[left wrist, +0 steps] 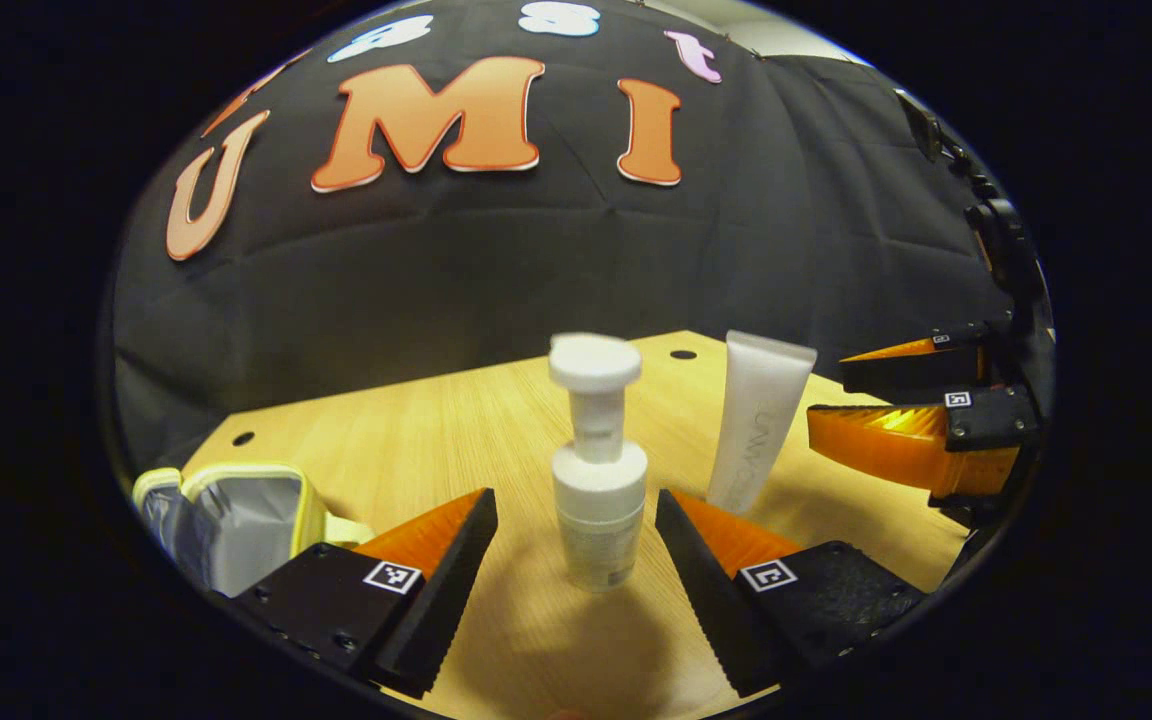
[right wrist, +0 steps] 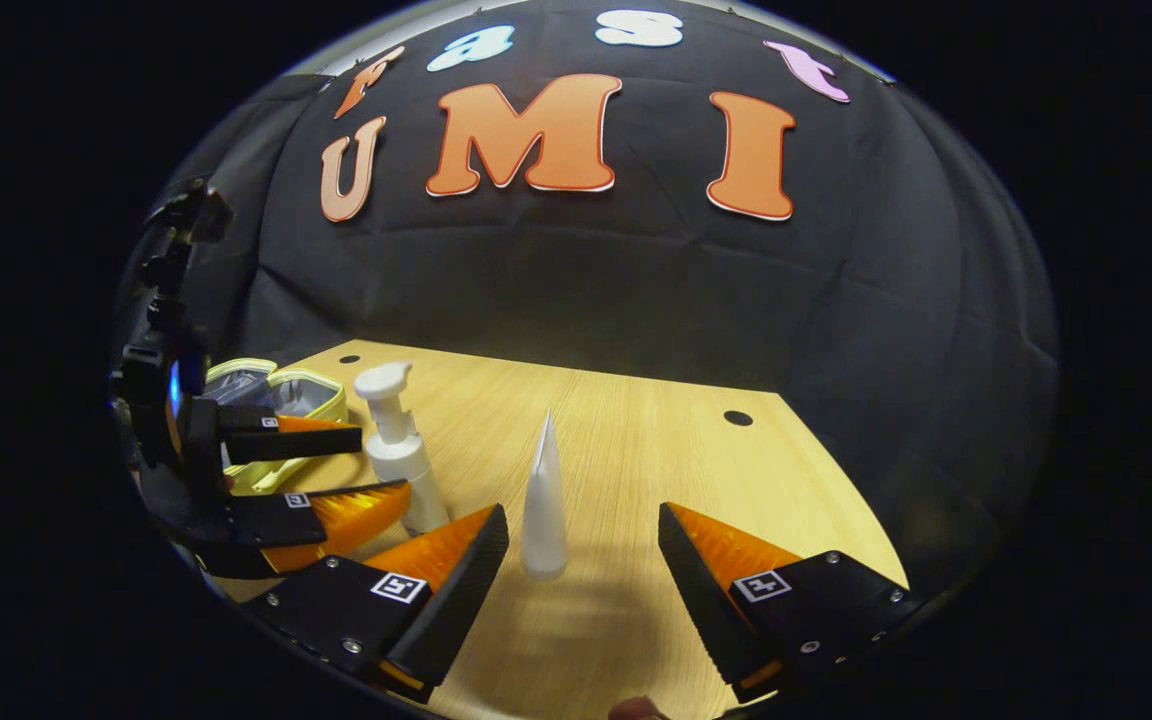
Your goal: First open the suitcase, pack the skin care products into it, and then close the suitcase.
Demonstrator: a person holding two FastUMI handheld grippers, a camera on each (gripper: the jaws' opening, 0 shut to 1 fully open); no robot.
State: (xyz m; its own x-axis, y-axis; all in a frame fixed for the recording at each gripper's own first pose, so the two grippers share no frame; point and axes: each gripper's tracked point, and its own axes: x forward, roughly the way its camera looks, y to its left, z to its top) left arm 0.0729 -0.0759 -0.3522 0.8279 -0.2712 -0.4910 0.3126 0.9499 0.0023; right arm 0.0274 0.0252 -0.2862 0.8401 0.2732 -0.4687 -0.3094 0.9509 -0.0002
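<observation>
A white pump bottle (left wrist: 598,470) stands upright on the wooden table (left wrist: 416,440), between the fingers of my left gripper (left wrist: 576,520), which is open and not touching it. A white tube (left wrist: 758,420) stands on its cap just right of the bottle. In the right gripper view the same tube (right wrist: 544,505) stands edge-on between the fingers of my open right gripper (right wrist: 584,530), slightly left of centre. The pump bottle (right wrist: 396,440) is to its left, with the left gripper (right wrist: 356,470) around it. A small pale yellow case (left wrist: 236,520) lies open at the table's left.
The right gripper (left wrist: 926,410) shows at the right edge of the left gripper view. The yellow case (right wrist: 281,400) sits behind the left gripper near the table's left edge. Cable holes (right wrist: 737,418) mark the tabletop. Black cloth walls the back.
</observation>
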